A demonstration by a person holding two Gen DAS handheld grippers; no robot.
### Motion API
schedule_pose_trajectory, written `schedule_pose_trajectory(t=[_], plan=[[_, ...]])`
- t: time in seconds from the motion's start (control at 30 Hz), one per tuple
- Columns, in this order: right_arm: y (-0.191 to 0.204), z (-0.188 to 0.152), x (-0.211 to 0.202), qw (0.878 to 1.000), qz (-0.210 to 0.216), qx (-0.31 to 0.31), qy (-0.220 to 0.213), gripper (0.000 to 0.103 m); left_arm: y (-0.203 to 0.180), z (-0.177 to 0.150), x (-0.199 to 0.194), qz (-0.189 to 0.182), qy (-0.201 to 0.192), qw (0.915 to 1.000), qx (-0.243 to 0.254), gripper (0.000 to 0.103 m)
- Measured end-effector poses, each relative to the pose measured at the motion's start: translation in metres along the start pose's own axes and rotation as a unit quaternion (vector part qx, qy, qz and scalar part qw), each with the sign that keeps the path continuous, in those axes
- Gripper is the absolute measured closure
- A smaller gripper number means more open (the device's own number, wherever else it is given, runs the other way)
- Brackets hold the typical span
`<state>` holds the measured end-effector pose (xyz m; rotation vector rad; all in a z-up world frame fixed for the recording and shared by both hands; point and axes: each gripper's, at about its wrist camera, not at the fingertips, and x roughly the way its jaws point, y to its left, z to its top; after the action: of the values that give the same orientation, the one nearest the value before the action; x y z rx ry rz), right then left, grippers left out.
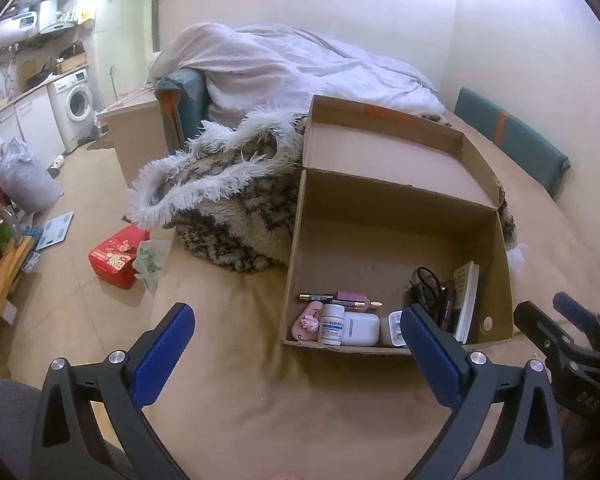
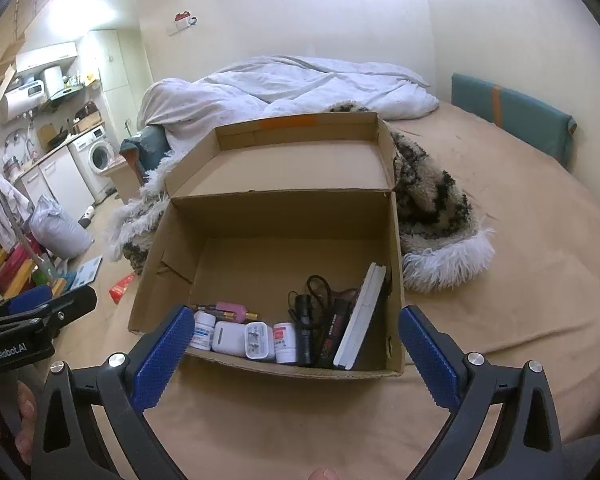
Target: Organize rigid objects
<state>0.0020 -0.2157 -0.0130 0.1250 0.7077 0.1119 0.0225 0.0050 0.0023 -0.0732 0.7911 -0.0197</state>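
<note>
We're holding both grippers just short of the box (image 2: 276, 216) on the bed (image 2: 520, 320), left gripper (image 1: 298, 334) and right gripper (image 2: 296, 338) both spread wide, nothing between the pads. Everything rigid is sitting in the box, lined along the near wall: bottle (image 2: 203, 330), white case (image 2: 228, 338), charger (image 2: 256, 340), 2nd bottle (image 2: 285, 342), flashlight (image 2: 303, 330), black pack (image 2: 332, 336), book (image 2: 362, 316) standing on edge against the right wall, probably to save floor space. Pink case (image 2: 231, 310) and pens are lying behind the row. We're judging the packing near done; the back half is sitting unused. Lid (image 2: 300, 160) is resting open against the blanket (image 2: 436, 216).
</note>
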Motion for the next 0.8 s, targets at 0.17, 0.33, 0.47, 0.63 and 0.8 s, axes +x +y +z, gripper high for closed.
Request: schedule_pose_trajectory(t=[0.17, 0.33, 0.47, 0.63, 0.8], plan=[[0.0001, 0.0001, -0.0003, 1.000, 0.000, 0.000, 0.000, 0.000, -0.0009, -0.0011, -0.0002, 0.003, 0.002, 1.0000, 0.006, 0.000], [-0.0013, 0.0011, -0.0015, 1.000, 0.001, 0.006, 0.001, 0.000, -0.0020, -0.0029, -0.0014, 0.002, 0.000, 0.9999, 0.014, 0.000], [-0.0015, 0.0012, -0.0011, 1.000, 0.001, 0.005, 0.001, 0.000, -0.0027, -0.0035, -0.0007, 0.000, 0.001, 0.9998, 0.017, 0.000], [-0.0013, 0.0010, -0.0013, 1.000, 0.001, 0.006, 0.001, 0.000, -0.0025, -0.0038, -0.0008, 0.000, 0.001, 0.9999, 0.017, 0.000], [-0.0013, 0.0009, -0.0011, 1.000, 0.000, 0.006, 0.002, 0.000, -0.0024, -0.0037, -0.0006, -0.001, 0.001, 0.9999, 0.017, 0.000]])
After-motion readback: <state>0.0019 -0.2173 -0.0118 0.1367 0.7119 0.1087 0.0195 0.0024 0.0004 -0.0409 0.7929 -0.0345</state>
